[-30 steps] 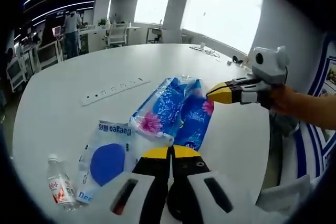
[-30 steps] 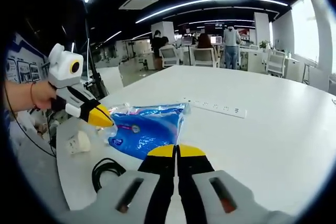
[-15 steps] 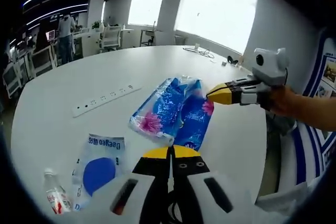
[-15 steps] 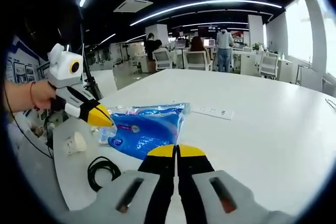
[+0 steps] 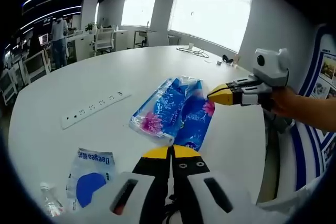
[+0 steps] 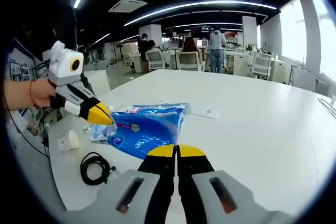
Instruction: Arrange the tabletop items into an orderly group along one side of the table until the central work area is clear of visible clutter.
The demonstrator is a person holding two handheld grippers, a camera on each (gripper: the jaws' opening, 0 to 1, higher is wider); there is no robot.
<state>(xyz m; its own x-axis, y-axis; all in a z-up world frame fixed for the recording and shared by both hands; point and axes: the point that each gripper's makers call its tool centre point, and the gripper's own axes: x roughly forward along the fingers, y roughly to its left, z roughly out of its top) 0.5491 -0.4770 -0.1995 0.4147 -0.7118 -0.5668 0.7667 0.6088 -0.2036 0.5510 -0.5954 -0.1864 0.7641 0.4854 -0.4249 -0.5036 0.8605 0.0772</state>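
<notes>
Two blue plastic tissue packs lie side by side in the middle of the white round table. In the left gripper view my left gripper is shut, its yellow tips just short of the packs' near end. My right gripper comes in from the right, shut, its tip beside the packs' far right corner. In the right gripper view the packs lie ahead of my shut right gripper, and the left gripper points at their left end. Nothing is between either pair of jaws.
A white power strip lies left of the packs. A white and blue pouch and a small water bottle lie near the left edge. A black cable coil and a white cup sit by the table edge.
Both views have shifted with the hands: the pouch and bottle slid towards the lower left of the left gripper view. Packs and both grippers keep their places relative to each other.
</notes>
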